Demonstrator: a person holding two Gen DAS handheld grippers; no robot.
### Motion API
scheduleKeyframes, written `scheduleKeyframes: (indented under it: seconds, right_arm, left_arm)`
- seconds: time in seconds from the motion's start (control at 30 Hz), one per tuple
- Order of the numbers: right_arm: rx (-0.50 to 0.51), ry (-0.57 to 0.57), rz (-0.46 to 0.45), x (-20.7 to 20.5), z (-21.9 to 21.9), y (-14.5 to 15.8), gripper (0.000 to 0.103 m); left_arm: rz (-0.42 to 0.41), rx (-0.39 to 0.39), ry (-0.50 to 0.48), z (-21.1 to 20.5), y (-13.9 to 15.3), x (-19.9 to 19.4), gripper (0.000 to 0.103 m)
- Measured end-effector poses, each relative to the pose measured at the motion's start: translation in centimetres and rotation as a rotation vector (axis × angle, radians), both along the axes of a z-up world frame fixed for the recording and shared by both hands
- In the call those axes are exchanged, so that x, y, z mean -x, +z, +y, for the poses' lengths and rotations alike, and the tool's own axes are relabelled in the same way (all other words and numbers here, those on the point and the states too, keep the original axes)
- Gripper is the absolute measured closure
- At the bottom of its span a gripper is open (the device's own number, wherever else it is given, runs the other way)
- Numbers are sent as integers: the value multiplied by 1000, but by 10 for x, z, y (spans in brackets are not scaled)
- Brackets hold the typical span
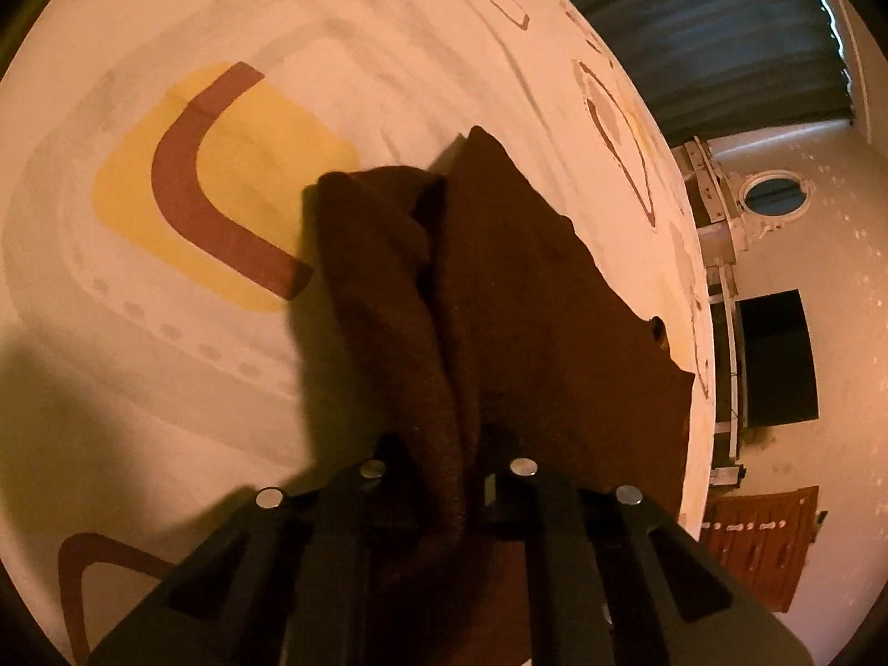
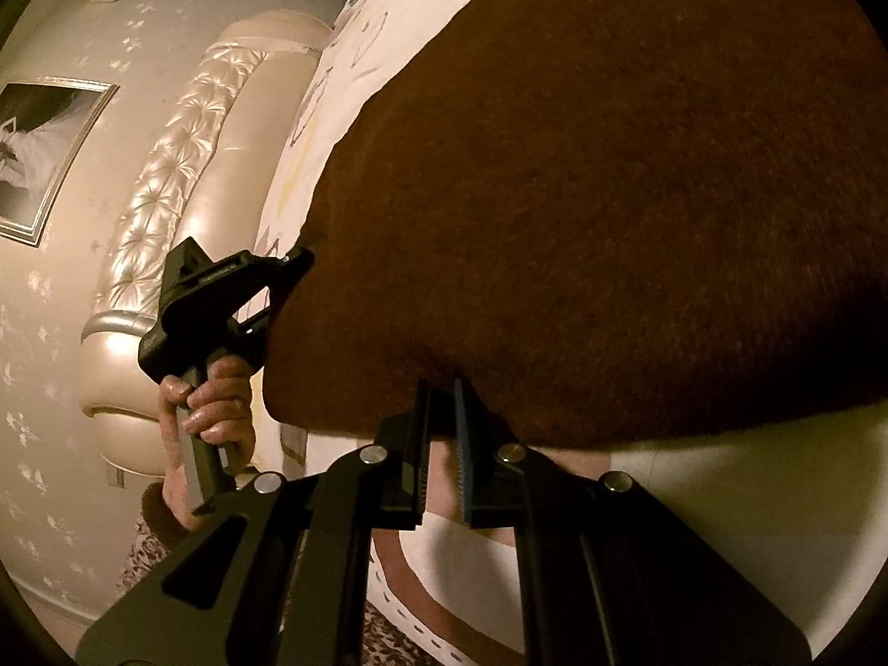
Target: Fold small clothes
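Both tongs pinch the brown cloth point(image 2: 610, 194) over the bed point(image 1: 166, 361).
Left tongs point(image 1: 444, 477) grip a bunched fold; right tongs point(image 2: 441, 433) clamp its edge, near the headboard point(image 2: 166, 211).

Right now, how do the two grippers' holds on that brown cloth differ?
The left gripper has a thick bunched fold of the brown cloth gathered between its fingers; the right gripper nips only a flat edge. The left's fingers are buried in fabric; the right's ridged pads show plainly. Both are shut on the same cloth above the patterned bedsheet.
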State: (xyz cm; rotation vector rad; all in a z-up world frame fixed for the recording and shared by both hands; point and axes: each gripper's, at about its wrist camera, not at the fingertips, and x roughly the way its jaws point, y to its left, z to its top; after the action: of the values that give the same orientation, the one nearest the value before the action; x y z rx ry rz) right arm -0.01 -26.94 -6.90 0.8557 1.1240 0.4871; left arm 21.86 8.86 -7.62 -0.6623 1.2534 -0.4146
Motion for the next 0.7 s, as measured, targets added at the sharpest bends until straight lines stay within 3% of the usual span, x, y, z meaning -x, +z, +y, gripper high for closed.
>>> scheduleKeyframes:
  seconds: [0.37,0.57,0.7]
  right_arm:
    - [6,-4,-27,1,-2,-2,95]
    - [-39,0,-28,-1,-5,-4,95]
    - [-104,11,-11,4,-17,-5,86]
  left_arm:
    - [-31,-62,-3,-36,58,8,93]
    - [-87,-140,-77,-100,100,14,93]
    - [-125,-200,-121,-155,118,18,93]
